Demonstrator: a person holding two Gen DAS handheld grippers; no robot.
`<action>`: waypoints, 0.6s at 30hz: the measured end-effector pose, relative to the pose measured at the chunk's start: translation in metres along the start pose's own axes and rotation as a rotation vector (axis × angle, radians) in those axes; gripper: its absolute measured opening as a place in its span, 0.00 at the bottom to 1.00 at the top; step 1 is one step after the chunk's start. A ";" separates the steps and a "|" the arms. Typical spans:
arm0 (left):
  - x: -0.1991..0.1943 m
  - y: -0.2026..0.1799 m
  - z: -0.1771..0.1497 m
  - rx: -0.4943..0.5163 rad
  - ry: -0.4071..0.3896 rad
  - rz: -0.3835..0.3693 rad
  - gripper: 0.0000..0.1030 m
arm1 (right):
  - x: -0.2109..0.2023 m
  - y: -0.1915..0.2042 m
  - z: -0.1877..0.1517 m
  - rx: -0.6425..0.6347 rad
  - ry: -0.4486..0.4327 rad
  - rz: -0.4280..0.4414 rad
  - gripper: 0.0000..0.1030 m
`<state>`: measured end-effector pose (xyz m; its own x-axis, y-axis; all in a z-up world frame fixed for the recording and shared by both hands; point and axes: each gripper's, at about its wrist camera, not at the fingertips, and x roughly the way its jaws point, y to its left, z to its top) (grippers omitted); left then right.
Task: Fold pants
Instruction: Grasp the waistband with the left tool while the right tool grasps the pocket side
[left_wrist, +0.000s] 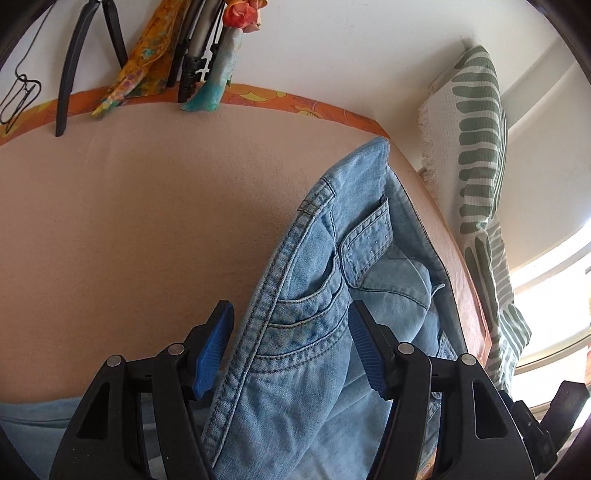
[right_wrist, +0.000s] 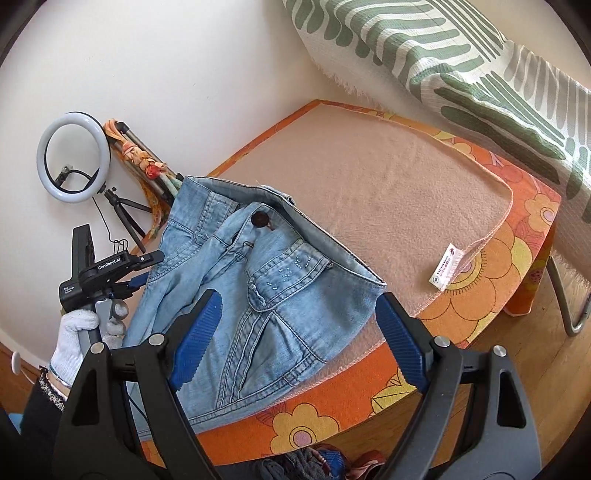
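Against a white wall (right_wrist: 184, 55), a low bed (right_wrist: 498, 258) covered in an orange flowered sheet, with a peach blanket (right_wrist: 388, 192) spread over its top; white label (right_wrist: 445, 269) sewn near the blanket's corner at the bed's right edge. Propped along the far right side, a long cushion (right_wrist: 461, 62) in white with green stripes. Wooden floor (right_wrist: 554, 350) beyond the bed's right corner.

Draped over the near edge of the bed, light blue denim pants (right_wrist: 258, 295), waistband uppermost, dark button (right_wrist: 259, 219) showing, small studs on a pocket flap; lower part hanging past the near edge. In the left wrist view, the same pants lying toward the right side of the blanket, folded lengthwise, seam running up between the blue pads.

Left tool (left_wrist: 291, 343) with jaws apart, straddling the denim near a front pocket; pads possibly brushing the cloth, though hard to judge from this angle. Same tool seen from the right wrist view at the pants' left edge, gripped by a hand in a white glove (right_wrist: 74, 339).

Right tool (right_wrist: 295, 332) with jaws wide apart, above the waistband's right end, not clamped on it.

By the wall past the bed's far left corner, a ring light (right_wrist: 74, 158) on a small tripod, beside a patterned scarf (right_wrist: 147, 173).
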<state>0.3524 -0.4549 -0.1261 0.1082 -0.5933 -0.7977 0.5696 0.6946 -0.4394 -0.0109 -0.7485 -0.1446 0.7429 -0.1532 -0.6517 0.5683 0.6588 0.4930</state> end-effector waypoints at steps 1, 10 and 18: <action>0.003 -0.002 -0.001 0.006 0.002 0.003 0.59 | 0.000 -0.003 0.000 0.000 0.002 -0.007 0.85; 0.001 -0.023 -0.007 0.098 -0.095 0.005 0.15 | -0.005 -0.023 0.002 0.026 -0.013 -0.036 0.85; -0.048 -0.081 -0.042 0.328 -0.185 -0.081 0.14 | -0.001 -0.036 0.001 0.068 0.000 -0.017 0.85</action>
<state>0.2668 -0.4659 -0.0698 0.1802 -0.7253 -0.6645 0.8098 0.4928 -0.3184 -0.0314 -0.7728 -0.1611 0.7328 -0.1642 -0.6603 0.6038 0.6043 0.5198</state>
